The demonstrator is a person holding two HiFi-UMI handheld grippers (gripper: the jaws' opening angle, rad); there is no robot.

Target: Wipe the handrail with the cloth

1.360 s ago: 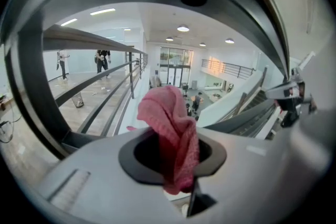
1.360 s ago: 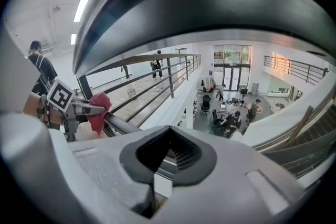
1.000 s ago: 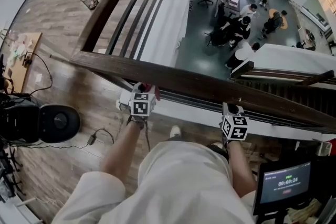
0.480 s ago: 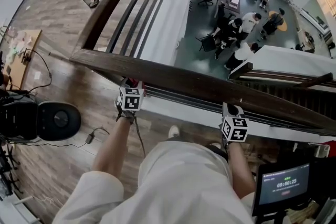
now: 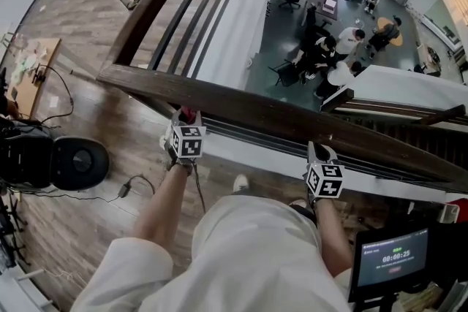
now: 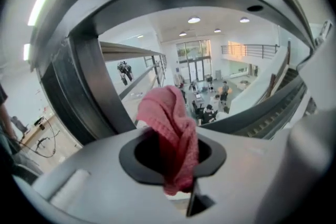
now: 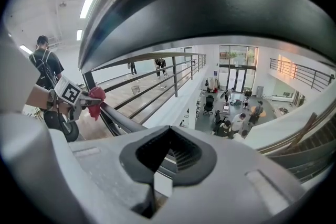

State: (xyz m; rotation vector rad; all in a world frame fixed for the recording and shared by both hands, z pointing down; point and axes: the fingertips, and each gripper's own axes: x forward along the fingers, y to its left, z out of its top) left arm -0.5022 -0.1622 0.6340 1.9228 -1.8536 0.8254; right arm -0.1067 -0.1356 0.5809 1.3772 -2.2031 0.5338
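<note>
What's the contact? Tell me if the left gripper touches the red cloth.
Touching. The left gripper view shows the left gripper with jaws shut on the cloth, which bunches up from between them.

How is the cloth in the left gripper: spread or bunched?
Bunched: the red cloth is a crumpled wad clamped in the left gripper, poking out past it.

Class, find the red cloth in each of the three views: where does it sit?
Head view: cloth left of centre, at the handrail's near edge.
Left gripper view: cloth centre, held in the left gripper.
Right gripper view: cloth far left, mid-height.
Shared landmark: the handrail.
</note>
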